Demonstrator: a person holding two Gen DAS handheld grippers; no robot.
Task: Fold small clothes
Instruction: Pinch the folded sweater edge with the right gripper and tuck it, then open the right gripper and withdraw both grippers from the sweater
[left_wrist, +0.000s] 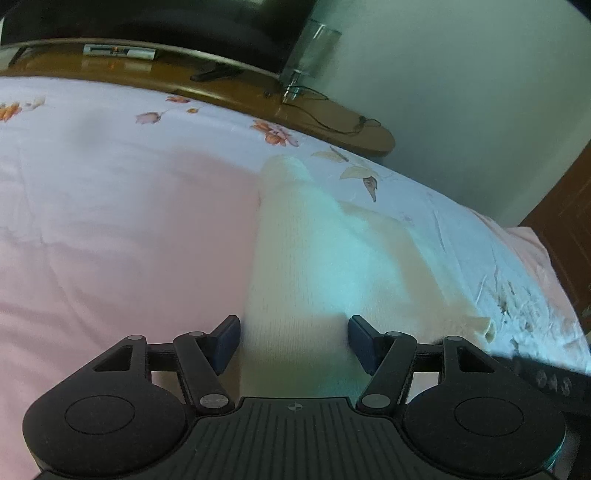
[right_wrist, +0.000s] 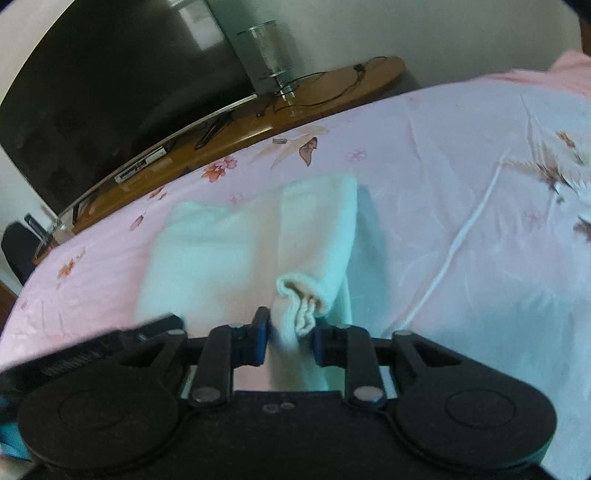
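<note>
left wrist view: a small cream-white knitted garment (left_wrist: 314, 254), soft and ribbed, lies on the pink floral bedsheet (left_wrist: 110, 236), running away from the camera in a long panel with a second panel beside it to the right. judged light, limp and compliant; it should drape rather than hold a shape, and the knit looks grippy rather than slick. no fragility apparent. the left gripper (left_wrist: 293, 341) stands released, its blue pads on either side of the near end of the panel with a gap at each; the cloth lies between and under them, not pinched. a hemmed edge is the better hold, since a pinch on flat cloth would likely lift one layer only.

right wrist view: the same garment (right_wrist: 229, 251) lies folded over on the sheet (right_wrist: 461, 221), two panels side by side. a bunched cuff or hem (right_wrist: 301, 299) rises from the near right corner into the right gripper (right_wrist: 290, 338). the left pad appears to touch the fabric; the right pad shows a gap, so the jaws read as narrowed but not clenched on it. the cuff, thick with gathered layers, looks the surest hold.
</note>
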